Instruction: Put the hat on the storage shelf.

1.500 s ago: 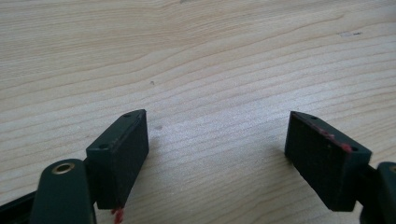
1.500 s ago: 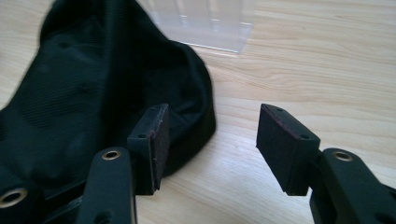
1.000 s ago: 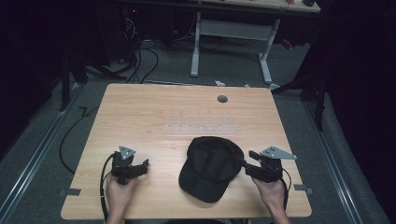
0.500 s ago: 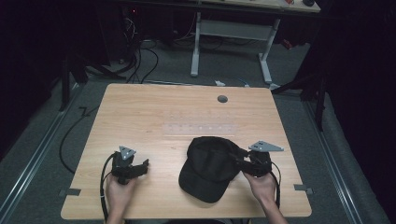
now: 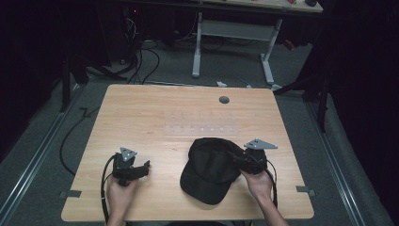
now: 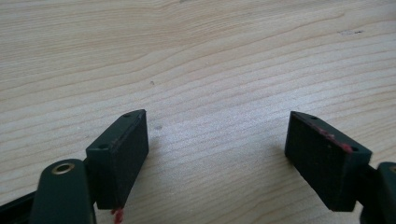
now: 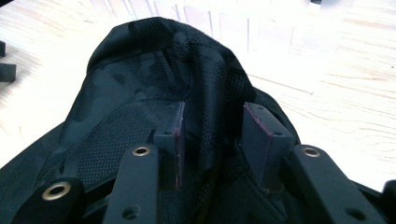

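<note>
Right tongs (image 7: 210,140): jaws around a fold of black camouflage mesh cap (image 5: 209,169), gap narrow, seen in right gripper view. Left tongs (image 6: 217,154): wide apart, empty, over light wooden bench (image 5: 155,117). Beyond: grey floor, white-legged desk (image 5: 235,42).

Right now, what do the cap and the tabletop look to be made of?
Cap: black fabric, matte, faint camouflage print; fine holes suggest mesh panels, and it bunches softly between the right gripper jaws. Table: pale wood or wood-look laminate, smooth, with visible grain lines.
</note>
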{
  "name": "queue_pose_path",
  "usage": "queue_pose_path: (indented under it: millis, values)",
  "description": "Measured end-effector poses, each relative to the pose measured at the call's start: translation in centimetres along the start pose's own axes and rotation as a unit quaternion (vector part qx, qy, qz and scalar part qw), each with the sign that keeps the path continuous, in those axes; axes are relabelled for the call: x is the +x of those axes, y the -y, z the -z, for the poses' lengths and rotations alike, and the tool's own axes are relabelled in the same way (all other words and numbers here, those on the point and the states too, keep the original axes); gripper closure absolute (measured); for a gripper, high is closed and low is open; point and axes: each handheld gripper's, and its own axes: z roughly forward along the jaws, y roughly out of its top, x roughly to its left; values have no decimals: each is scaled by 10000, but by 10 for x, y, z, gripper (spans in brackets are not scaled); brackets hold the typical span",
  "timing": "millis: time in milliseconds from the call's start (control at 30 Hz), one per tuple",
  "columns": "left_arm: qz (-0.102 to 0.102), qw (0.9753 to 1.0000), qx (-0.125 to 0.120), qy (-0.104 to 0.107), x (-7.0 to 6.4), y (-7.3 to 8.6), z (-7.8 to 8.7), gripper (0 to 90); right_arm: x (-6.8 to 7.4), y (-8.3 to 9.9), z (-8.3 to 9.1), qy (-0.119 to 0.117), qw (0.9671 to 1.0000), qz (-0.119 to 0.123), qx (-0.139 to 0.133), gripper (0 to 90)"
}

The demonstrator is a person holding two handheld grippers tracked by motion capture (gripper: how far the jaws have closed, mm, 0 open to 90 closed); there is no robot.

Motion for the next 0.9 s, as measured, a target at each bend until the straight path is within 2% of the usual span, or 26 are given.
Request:
queue_pose_path:
  millis: [200, 300, 433, 500, 700, 900]
  values:
    - [-1, 10000, -1, 0, 0, 0, 0, 218, -2, -1, -3, -32, 9999, -140, 10, 640]
    - [-1, 10000, 0, 0, 0, 0, 0, 218, -3, -3, -4, -123, 9997, -182, 49, 684]
    - [-2, 10000, -1, -1, 0, 0, 0, 218, -4, -3, -5, -112, 9997, -203, 92, 752]
    - [-1, 10000, -1, -2, 0, 0, 0, 218, -5, -3, -7, -205, 9993, -267, 136, 803]
    - [-1, 10000, -2, 0, 0, 0, 0, 218, -5, -3, -7, -211, 9993, -295, 120, 852]
    - [4, 10000, -4, -3, 0, 0, 0, 219, -4, -3, -5, -224, 9996, -177, 45, 863]
